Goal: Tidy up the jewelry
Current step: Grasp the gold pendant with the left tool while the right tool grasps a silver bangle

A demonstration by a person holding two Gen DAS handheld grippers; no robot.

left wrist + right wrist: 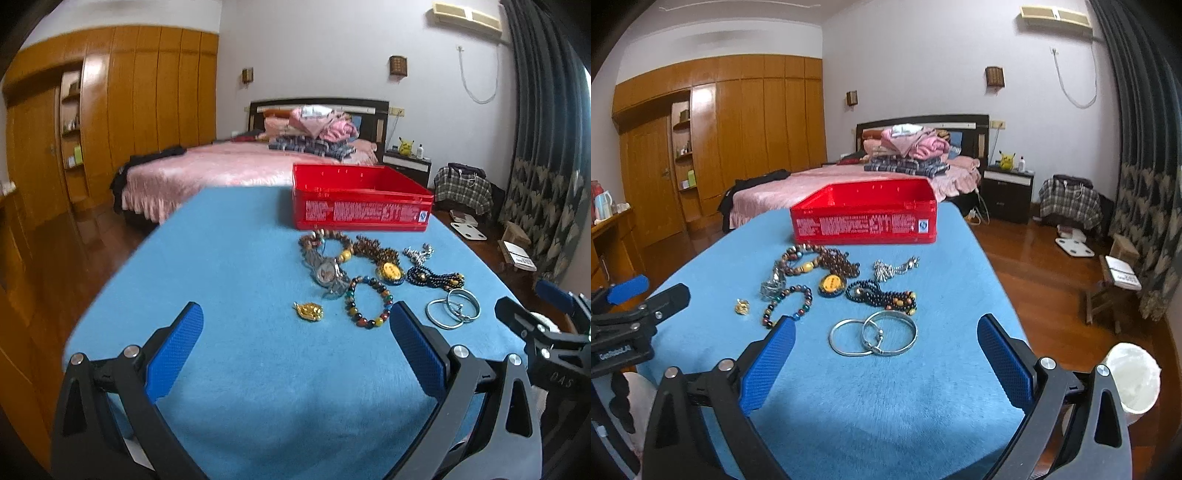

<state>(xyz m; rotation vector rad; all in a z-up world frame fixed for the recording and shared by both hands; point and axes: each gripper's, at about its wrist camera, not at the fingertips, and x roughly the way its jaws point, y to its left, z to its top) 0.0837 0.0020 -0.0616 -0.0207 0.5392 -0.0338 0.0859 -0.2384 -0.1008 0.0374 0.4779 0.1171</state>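
Jewelry lies in a cluster on the blue table cloth (240,369), in front of an open red box (358,201) (864,218). Two silver bangles (452,312) (873,336) overlap nearest the front. A multicoloured bead bracelet (367,301) (786,304), a gold pendant (309,311) (742,306), a watch (327,275), brown bead strands (820,260), a yellow oval pendant (832,285), black beads (882,295) and a silver chain (895,267) lie behind. My left gripper (295,317) is open, short of the gold pendant. My right gripper (886,328) is open, with the bangles between its fingertips' line.
The table's right edge drops to a wooden floor (1034,266). A white cup-like bin (1134,380) stands low at the right. A pink bed (849,177), a nightstand (1008,192), a wooden wardrobe (731,140) and dark curtains (1145,184) fill the room behind.
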